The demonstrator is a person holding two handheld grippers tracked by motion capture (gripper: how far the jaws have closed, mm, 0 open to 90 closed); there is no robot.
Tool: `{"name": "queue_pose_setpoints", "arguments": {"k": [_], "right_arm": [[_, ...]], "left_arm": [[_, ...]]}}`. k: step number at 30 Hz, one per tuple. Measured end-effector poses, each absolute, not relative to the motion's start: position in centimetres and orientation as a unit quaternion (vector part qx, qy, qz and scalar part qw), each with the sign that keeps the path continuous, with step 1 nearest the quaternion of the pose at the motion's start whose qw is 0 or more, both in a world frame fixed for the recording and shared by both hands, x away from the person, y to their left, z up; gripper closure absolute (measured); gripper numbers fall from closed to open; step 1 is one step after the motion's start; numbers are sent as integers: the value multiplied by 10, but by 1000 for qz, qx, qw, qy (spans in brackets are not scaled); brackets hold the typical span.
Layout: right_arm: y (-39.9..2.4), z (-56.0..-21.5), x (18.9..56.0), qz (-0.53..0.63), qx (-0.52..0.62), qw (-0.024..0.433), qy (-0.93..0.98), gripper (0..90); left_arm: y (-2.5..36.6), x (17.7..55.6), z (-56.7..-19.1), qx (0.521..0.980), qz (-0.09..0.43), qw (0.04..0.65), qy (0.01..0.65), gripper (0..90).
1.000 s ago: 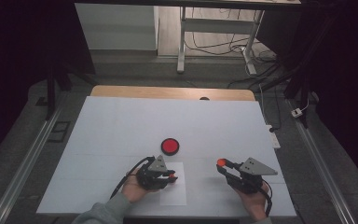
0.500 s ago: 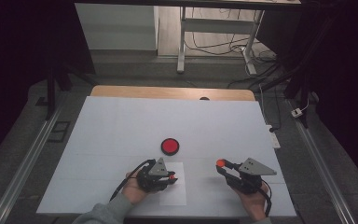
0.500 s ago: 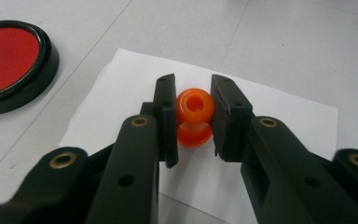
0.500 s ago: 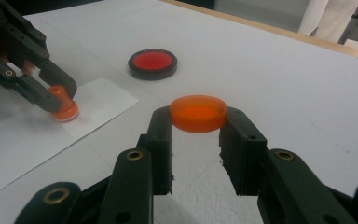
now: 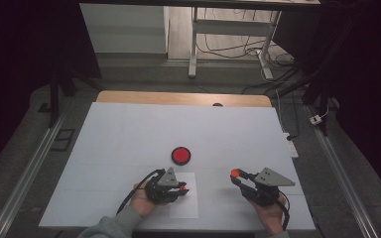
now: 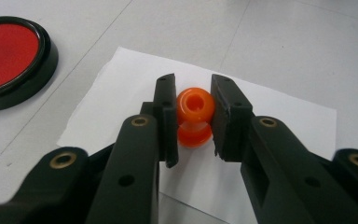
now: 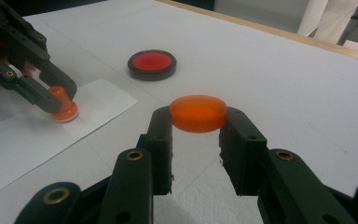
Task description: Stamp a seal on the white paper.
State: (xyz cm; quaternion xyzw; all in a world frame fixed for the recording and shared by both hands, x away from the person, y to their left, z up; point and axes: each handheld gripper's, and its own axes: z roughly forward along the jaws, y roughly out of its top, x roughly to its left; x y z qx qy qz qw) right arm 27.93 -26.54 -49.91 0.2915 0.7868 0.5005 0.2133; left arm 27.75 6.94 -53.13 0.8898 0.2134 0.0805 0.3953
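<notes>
- Left gripper [image 6: 194,116]: jaws pinching an orange stamp [image 6: 194,114] by its waisted handle. The stamp stands upright between the jaw tips, its base pressed on the white paper sheet [image 6: 279,107] directly below them.
- Right gripper [image 7: 198,122]: jaws pinching a shallow orange cap [image 7: 198,113] across its rim. The cap sits level at the jaw tips, clear of the desk [image 7: 284,79].
- Red ink pad [image 7: 152,64]: in its black case, ahead of the right jaws and to their left; in the left gripper view it lies well to the left of the jaws.
- Risk, smeared print: judged likely if the left jaws drag sideways or tilt while the base is on the sheet. Lift straight up.
- Risk, sheet lifting: the paper looks unsecured and may cling to the inked base, then shift or come up with the stamp.
- Risk, stamp slip: the handle is rounded and narrow; an uneven squeeze could roll it out of the jaws.
- Risk, cap drop: the grip is on a thin rim, so a knock against the left gripper during capping could flip it free.
</notes>
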Motion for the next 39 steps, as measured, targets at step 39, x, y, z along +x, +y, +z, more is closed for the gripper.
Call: {"name": "queue_pose_setpoints", "arguments": {"k": [39], "right_arm": [[-267, -495, 277, 504, 290, 220, 783, 652]], "left_arm": [[77, 280, -523, 864, 79, 446, 219, 725]]}}
